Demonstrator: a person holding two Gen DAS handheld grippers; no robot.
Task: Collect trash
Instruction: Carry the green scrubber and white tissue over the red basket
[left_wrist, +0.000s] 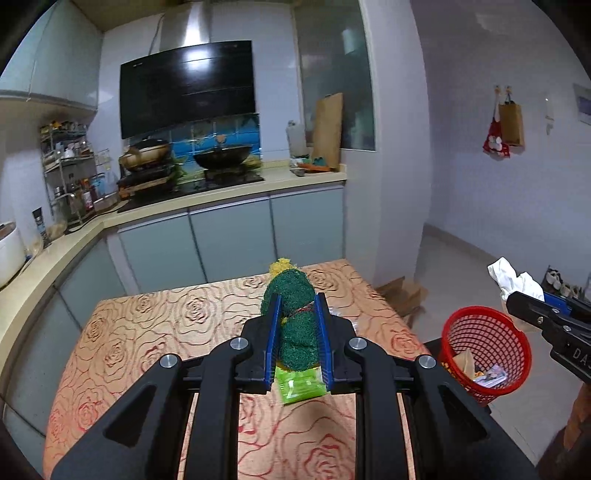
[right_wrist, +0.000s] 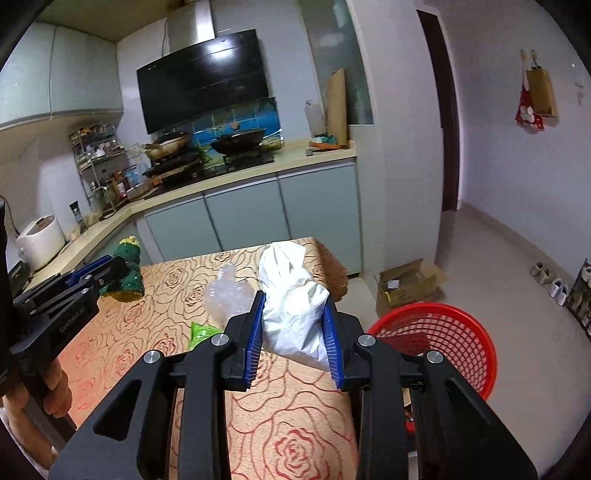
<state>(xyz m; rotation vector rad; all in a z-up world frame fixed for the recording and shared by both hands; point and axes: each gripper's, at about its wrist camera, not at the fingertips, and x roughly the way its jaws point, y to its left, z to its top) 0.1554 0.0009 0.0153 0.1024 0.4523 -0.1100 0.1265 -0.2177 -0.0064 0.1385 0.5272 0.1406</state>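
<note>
Your left tongs (left_wrist: 297, 332) pinched a green scrubber (left_wrist: 293, 317) and your right tongs (right_wrist: 297, 334) a white crumpled bag (right_wrist: 295, 314), both above the bench (left_wrist: 147, 332), mid-carry; next, I judged, each needed releasing over the red basket (right_wrist: 443, 332).

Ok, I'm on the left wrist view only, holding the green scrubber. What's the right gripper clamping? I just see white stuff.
Observer: The right gripper is shut on a crumpled white bag.
Operator: Anything left on the table I can't see?
Observer: A crushed clear plastic bottle lies on the tablecloth, beyond the green wrapper.
Operator: What's behind the red basket?
Observer: The red basket stands on the floor, with an open cardboard box beyond it.
</note>
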